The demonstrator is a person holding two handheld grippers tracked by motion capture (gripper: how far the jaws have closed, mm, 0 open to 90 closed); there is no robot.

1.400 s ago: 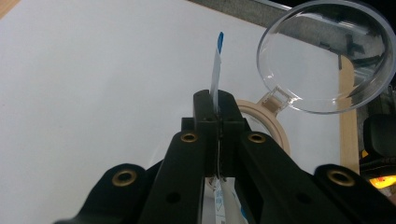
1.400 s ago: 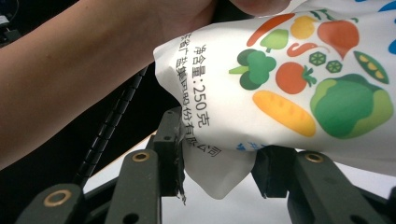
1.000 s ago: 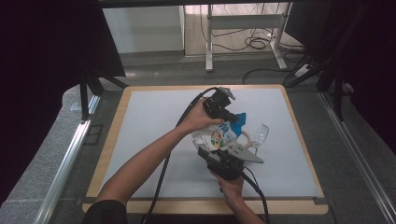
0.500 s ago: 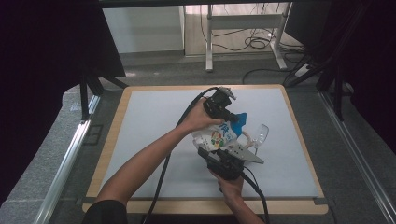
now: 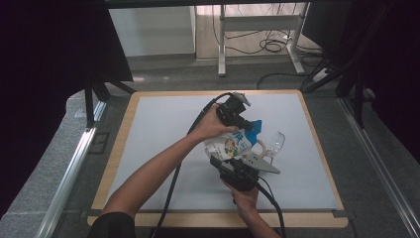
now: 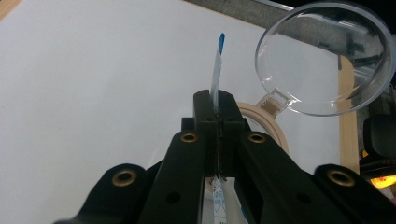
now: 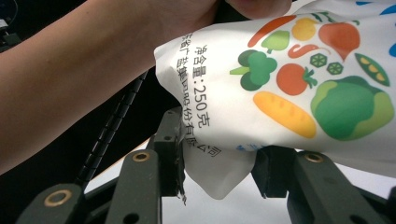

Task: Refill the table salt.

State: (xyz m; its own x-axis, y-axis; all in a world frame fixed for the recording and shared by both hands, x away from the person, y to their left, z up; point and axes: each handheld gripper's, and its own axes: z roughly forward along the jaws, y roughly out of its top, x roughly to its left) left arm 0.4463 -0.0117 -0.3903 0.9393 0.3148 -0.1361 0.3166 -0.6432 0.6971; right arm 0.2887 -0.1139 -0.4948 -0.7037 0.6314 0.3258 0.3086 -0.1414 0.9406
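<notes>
White tabletop (image 5: 163,148) with a wooden border carries the work. Left claw (image 6: 215,109), jaws closed, pinches the flat blue-tipped top edge of a white pouch (image 5: 232,145) printed with vegetables. Right claw (image 7: 217,163) grips the pouch's lower corner between partly closed jaws. Just beside the pouch stands a clear plastic cup (image 5: 276,144) with its lid flipped up.

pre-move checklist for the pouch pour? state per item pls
1. Left tool shut on the pouch's top edge: ok.
2. Right tool clamped on the pouch's bottom corner: ok.
3. Container lid swung open: ok.
4. Pouch top torn open: cannot tell.
5. Pouch mouth lined up over container: cannot tell, hands hide it in the high view.
6. Container resting on the mat: ok.
</notes>
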